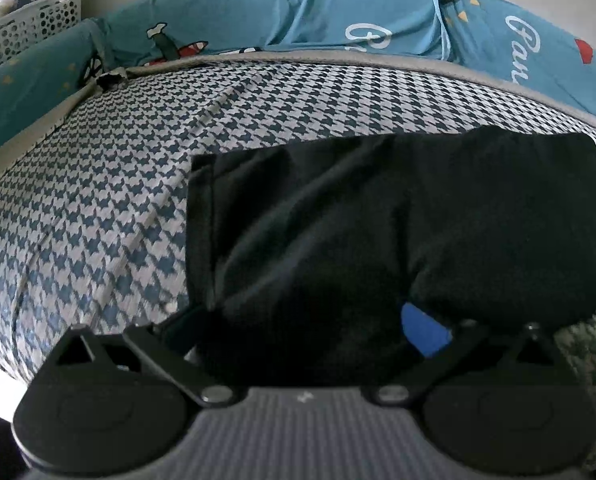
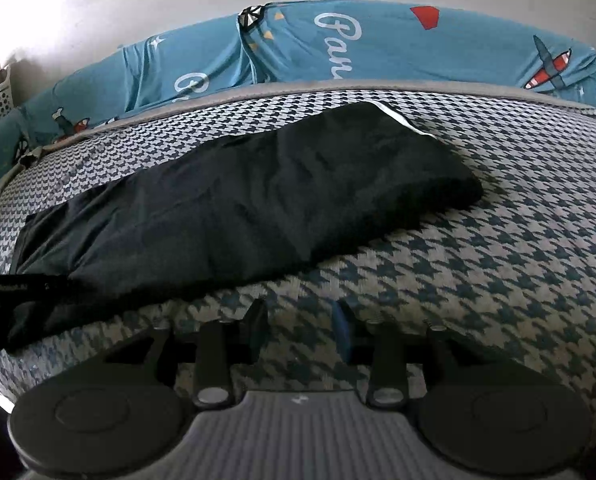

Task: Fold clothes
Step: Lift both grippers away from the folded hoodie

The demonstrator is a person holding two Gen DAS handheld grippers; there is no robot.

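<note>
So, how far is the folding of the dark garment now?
The black garment already lies as a long folded strip on the houndstooth mattress. In hand: the left gripper has its jaws spread wide around the near end; whether it pinches the cloth is hidden. The right gripper is open over bare mattress. Left: folding the strip shorter.
</note>
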